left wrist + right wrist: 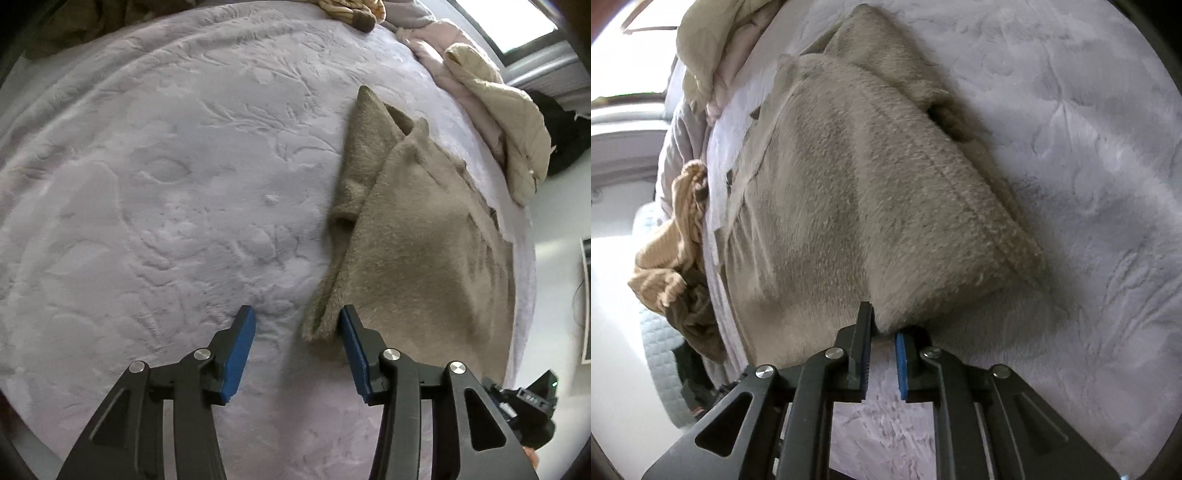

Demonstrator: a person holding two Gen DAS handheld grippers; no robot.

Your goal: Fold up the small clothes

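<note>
Sweater [424,240], one, taupe and fuzzy, lies partly folded on the lilac blanket [166,203]. The left gripper [297,325] stands wide open; its right finger [354,350] touches the sweater's near hem corner, its left finger rests over bare blanket, and nothing is held. The right gripper [884,326] has its fingers drawn close together on a fold of the sweater [868,184], pinching the edge just ahead of the tips. Beyond the fingers, at the blanket's far edge, lie a beige padded jacket [498,118] and a tan knit garment [672,251]. No containers appear, and no legible writing.
</note>
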